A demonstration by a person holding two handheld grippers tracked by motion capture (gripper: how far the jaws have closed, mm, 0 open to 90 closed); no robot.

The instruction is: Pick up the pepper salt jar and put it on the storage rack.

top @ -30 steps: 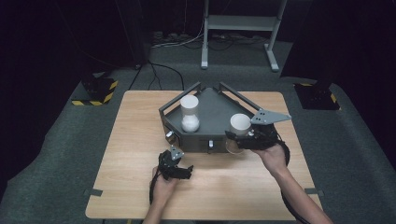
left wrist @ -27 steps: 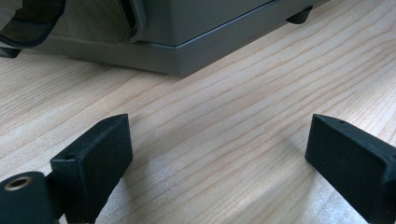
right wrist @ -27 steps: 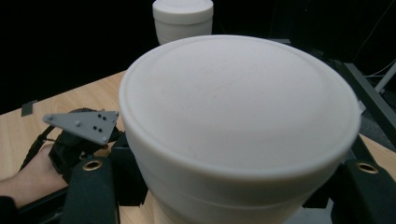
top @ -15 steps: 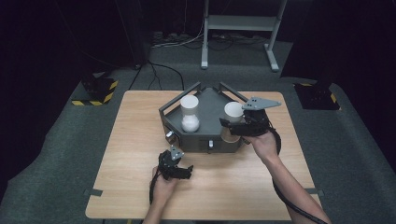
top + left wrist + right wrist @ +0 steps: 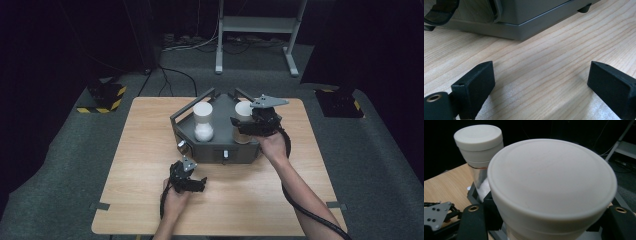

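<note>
A dark grey base [image 5: 212, 146] stands at the middle back of the wooden table [image 5: 145, 150]. On its left half stands an upright clear jar with a white lid [image 5: 203, 120], also the farther jar [image 5: 477, 140] in the right gripper view. My right gripper [image 5: 243, 128] is shut on a second white-lidded jar [image 5: 243, 111], gripping it just under the lid [image 5: 551, 177] over the base's right half. My left gripper [image 5: 196, 184] rests on the table in front of the base, open, with bare wood between its fingers [image 5: 474, 85]. The base's front edge [image 5: 531, 15] lies just beyond them.
The base has raised bar handles [image 5: 180, 117] at its left and back, and a small knob [image 5: 226, 154] on its front panel. A black cable [image 5: 300, 202] trails from my right gripper along the forearm. A black-and-yellow block [image 5: 102, 95] and a metal stand [image 5: 255, 25] are on the floor beyond.
My right gripper has carried the jar from the base's right front corner back and leftward, over the base's right half. The left gripper has stayed put.
</note>
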